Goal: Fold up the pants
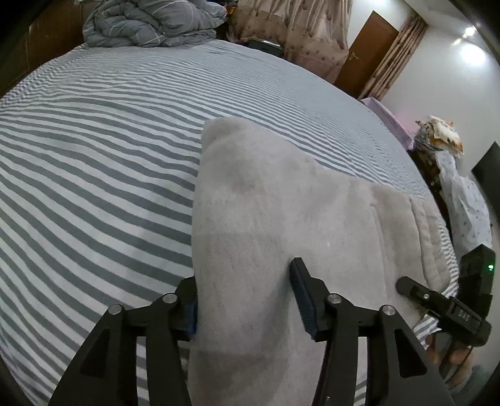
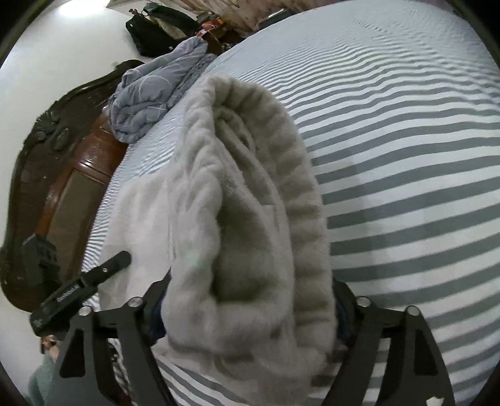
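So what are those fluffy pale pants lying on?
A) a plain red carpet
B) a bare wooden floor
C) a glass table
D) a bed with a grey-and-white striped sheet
D: the fuzzy pale pants lie on the grey-and-white striped sheet, which spreads out around them in both wrist views, with a bunched blue-grey quilt at the far end of the bed.
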Available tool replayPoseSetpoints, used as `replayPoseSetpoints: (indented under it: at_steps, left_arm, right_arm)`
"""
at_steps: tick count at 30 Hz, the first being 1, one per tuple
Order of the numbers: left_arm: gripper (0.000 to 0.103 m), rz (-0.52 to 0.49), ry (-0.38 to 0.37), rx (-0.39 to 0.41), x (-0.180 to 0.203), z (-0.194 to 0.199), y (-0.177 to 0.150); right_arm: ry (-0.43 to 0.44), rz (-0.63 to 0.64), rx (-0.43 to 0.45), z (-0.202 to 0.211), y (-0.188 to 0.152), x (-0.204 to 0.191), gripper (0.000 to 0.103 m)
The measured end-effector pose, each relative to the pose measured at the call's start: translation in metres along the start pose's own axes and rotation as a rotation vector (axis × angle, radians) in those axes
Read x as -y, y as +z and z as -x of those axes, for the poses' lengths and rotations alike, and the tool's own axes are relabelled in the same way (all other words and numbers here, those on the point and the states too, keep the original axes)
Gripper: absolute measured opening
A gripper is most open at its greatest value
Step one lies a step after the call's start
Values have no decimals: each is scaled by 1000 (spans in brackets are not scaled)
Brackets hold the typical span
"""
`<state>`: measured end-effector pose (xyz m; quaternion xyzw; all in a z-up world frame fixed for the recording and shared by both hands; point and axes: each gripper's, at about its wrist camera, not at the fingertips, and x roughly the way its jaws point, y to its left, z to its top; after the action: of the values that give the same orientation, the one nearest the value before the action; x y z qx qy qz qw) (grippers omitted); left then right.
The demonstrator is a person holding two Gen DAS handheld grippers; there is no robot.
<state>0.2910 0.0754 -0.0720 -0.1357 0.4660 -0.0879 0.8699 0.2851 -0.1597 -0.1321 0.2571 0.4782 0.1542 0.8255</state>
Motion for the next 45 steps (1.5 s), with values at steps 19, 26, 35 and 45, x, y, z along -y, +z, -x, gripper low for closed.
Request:
replayPoseSetpoints:
  at_steps: [19,26,35,45]
  left_arm:
    - [83,-144,349,166,58,110,-94]
    - [86,-120,371,176,66,144,-133]
    - [89,-93,382,181,71,169,-159]
    - [91,-99,396,192,74,175,-166]
  right_arm:
    - [-401,308,198,100,-79,-104,102]
    - [-416,354,213,127,-117,-126,102]
    - [-420,367,209,142,-148,-128,102]
    - [-405,390,200,143,-165,-134,102]
